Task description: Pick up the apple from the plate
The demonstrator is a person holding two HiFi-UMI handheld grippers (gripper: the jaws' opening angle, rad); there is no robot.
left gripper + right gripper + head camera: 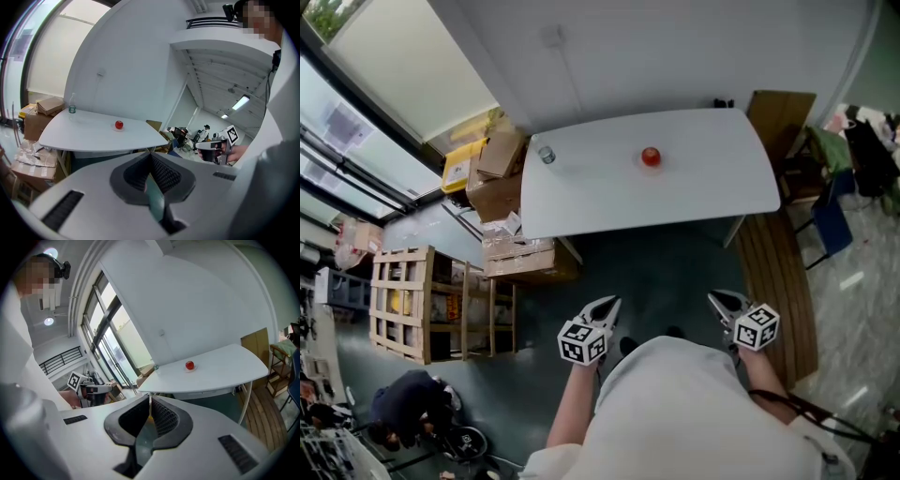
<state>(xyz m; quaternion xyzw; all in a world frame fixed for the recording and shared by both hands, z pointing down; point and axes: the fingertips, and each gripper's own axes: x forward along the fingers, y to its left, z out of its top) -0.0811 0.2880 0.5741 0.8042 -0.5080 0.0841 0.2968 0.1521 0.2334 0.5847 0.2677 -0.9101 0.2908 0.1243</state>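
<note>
Head view: red apple (651, 157) sits on small plate (115, 128) mid white table (581, 197), well apart from L claw (609, 304) & R claw (718, 300), both clenched empty, low nr person's torso.

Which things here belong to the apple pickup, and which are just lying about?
Job in hand: apple, plate under it, left gripper and right gripper, both shut and empty.

Lying about: bottle, cardboard boxes, wooden crate.
</note>
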